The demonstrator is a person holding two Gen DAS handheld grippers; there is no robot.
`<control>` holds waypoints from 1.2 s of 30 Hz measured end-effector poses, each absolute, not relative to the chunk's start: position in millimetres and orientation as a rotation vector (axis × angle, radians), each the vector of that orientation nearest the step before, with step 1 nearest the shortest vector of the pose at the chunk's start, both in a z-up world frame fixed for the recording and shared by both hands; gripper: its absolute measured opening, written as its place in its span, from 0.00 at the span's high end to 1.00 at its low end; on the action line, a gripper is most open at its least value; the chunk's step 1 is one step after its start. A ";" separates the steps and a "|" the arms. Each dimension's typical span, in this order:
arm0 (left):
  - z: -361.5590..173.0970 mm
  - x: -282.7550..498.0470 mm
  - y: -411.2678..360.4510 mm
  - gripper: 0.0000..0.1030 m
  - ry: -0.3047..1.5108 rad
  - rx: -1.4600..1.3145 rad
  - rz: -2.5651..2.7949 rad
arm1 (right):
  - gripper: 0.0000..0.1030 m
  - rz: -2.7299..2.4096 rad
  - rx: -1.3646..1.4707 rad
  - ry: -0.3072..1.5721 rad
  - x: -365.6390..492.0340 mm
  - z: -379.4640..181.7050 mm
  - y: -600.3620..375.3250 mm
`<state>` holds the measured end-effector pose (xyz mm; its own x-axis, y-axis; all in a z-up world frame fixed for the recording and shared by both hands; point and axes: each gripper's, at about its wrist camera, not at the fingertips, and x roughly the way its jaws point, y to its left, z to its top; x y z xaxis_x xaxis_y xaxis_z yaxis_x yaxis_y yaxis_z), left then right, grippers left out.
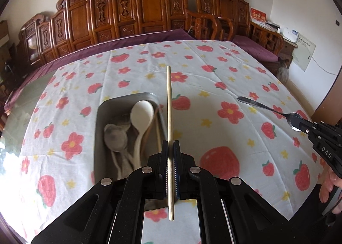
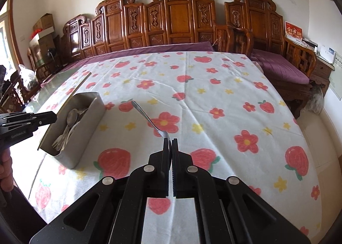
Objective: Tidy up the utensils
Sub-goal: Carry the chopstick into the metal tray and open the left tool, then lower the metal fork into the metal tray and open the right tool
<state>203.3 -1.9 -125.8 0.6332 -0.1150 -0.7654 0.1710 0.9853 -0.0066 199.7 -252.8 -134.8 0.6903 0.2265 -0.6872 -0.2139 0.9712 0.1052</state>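
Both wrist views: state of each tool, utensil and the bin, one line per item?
Left tool: shut on the chopstick, beside the bin.
Chopstick: held mid-length, off the table.
Right tool: shut on the metal spoon.
Metal spoon: gripped at the bowl end, handle pointing away, above the tablecloth.
Bin: open-topped, upright, holding utensils.
White spoon: lying in the bin.

A pale matt wooden chopstick (image 1: 170, 115), a glossy metal spoon (image 1: 267, 108) and a matt grey metal box (image 1: 100, 115) are lying over printed cloth (image 2: 213, 98).
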 end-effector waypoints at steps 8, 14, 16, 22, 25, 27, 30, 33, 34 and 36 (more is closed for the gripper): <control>-148.6 212.3 37.3 0.96 0.915 0.038 -0.158 | 0.97 0.276 0.007 0.777 202.9 -139.8 -222.3; -162.0 220.8 60.0 0.96 0.932 -0.012 -0.138 | 0.97 0.299 -0.023 0.794 206.9 -144.8 -200.8; -165.6 222.9 68.6 0.96 0.939 -0.036 -0.130 | 0.97 0.304 -0.033 0.796 207.2 -145.2 -195.2; -176.9 226.5 80.5 0.96 0.978 -0.067 -0.122 | 0.97 0.316 -0.054 0.793 210.3 -142.2 -177.9; -178.6 228.3 82.2 0.96 0.979 -0.074 -0.117 | 0.97 0.324 -0.053 0.793 213.8 -140.2 -168.9; -178.7 229.9 83.3 0.96 0.979 -0.089 -0.125 | 0.97 0.330 -0.055 0.791 216.0 -138.6 -161.0; -173.6 229.4 83.9 0.95 0.966 -0.077 -0.117 | 0.97 0.341 -0.062 0.791 219.8 -136.5 -146.7; -165.8 225.3 87.0 0.95 0.943 -0.073 -0.117 | 0.97 0.352 -0.072 0.791 224.1 -135.3 -130.3; -162.7 223.8 88.3 0.95 0.935 -0.069 -0.114 | 0.97 0.355 -0.077 0.791 225.2 -135.3 -124.6; -155.3 219.8 92.2 0.95 0.914 -0.060 -0.108 | 0.97 0.361 -0.083 0.793 228.1 -135.7 -112.6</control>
<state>219.8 92.2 -155.3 0.6058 -0.1187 -0.7867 0.0675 0.9929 -0.0978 228.1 -112.6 -135.7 0.6440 0.2855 -0.7097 -0.3473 0.9357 0.0613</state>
